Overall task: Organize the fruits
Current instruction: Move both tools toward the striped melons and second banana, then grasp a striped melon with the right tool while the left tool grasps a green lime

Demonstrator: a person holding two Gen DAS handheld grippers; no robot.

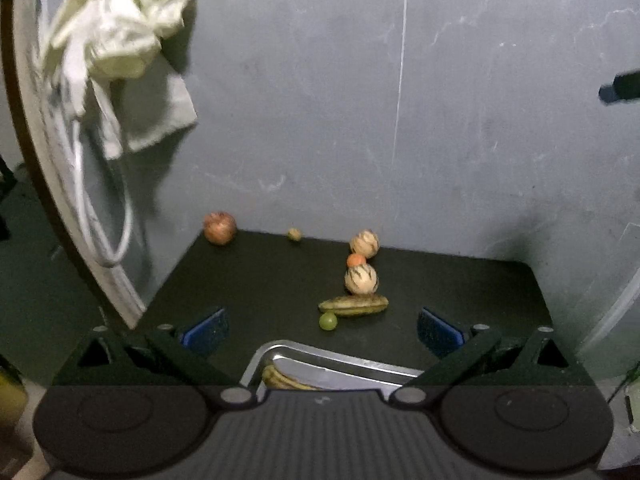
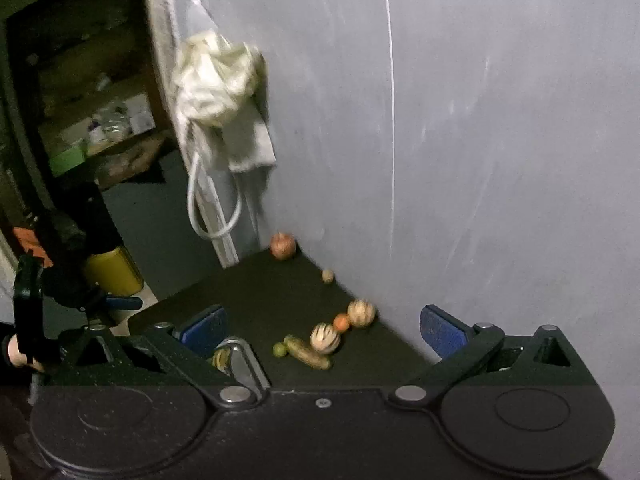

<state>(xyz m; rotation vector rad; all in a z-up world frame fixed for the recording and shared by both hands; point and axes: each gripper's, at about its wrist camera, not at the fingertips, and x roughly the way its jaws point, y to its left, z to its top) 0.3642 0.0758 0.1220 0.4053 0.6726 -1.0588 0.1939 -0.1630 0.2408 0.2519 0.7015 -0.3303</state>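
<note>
Several fruits lie on a black table (image 1: 260, 280): a reddish pomegranate (image 1: 219, 227) at the back left corner, a small tan nut-like fruit (image 1: 294, 234), two striped cream melons (image 1: 364, 243) (image 1: 361, 278) with a small orange fruit (image 1: 355, 260) between them, a long green-yellow fruit (image 1: 354, 305) and a green grape (image 1: 328, 321). A metal tray (image 1: 332, 360) near the front holds a yellowish fruit (image 1: 280, 378). My left gripper (image 1: 320, 332) is open above the tray, empty. My right gripper (image 2: 320, 336) is open and empty, facing the same fruits (image 2: 325, 337).
A grey wall (image 1: 440, 120) backs the table. A crumpled cream cloth (image 1: 120, 24) and a white cord loop (image 1: 116, 216) hang at the left. The right wrist view shows a yellow canister (image 2: 114, 272) and cluttered shelves (image 2: 100, 120) beyond the table's left edge.
</note>
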